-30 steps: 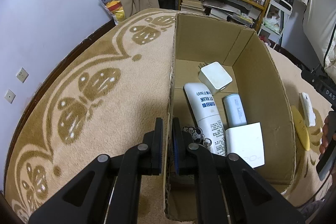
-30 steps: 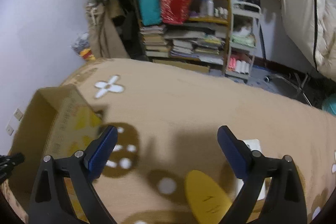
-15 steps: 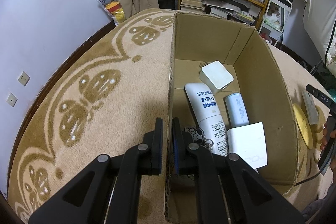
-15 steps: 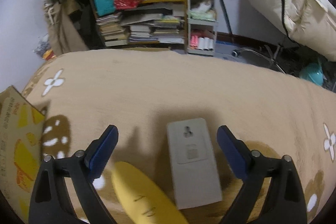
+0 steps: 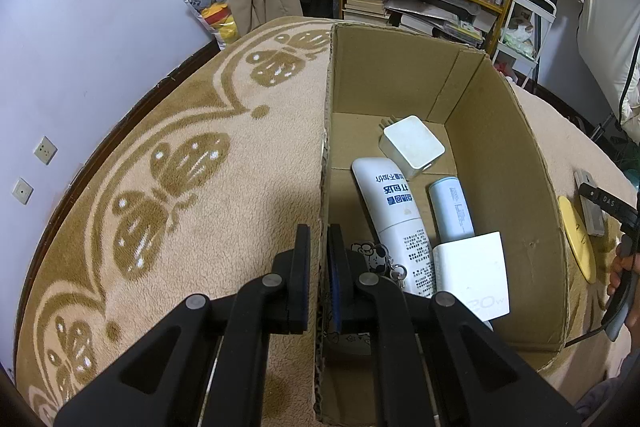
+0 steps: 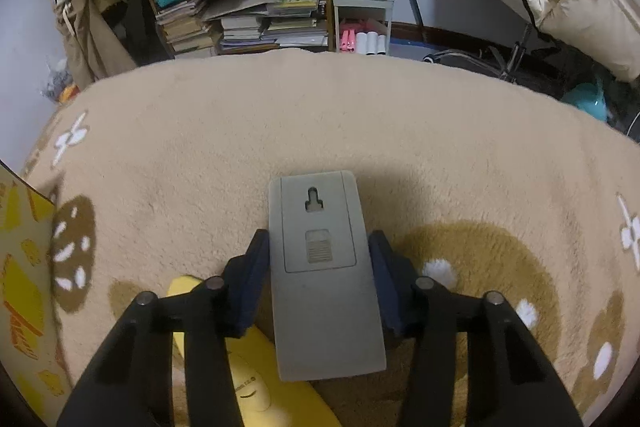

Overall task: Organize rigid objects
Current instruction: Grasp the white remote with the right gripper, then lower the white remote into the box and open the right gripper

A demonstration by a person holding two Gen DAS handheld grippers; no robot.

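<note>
While the left tool (image 5: 319, 259) stays out of the pick, it is clamped shut on the near-left wall of the cardboard box (image 5: 520, 163), one finger outside and one inside, steadying it on the patterned blanket (image 5: 192, 163). Inside lie a white tube (image 5: 394, 211), a pale blue cylinder (image 5: 452, 209) and two white blocks. Further right, the right tool (image 6: 318, 267) is closing around the grey rectangular device (image 6: 322, 267), which lies back-up on the blanket just beside a yellow oval piece (image 6: 248, 383). Its pads look at or very near the device's long edges. Likely risks: the smooth tapered casing slipping forward from the pads, or the left finger nudging the yellow piece.
</note>
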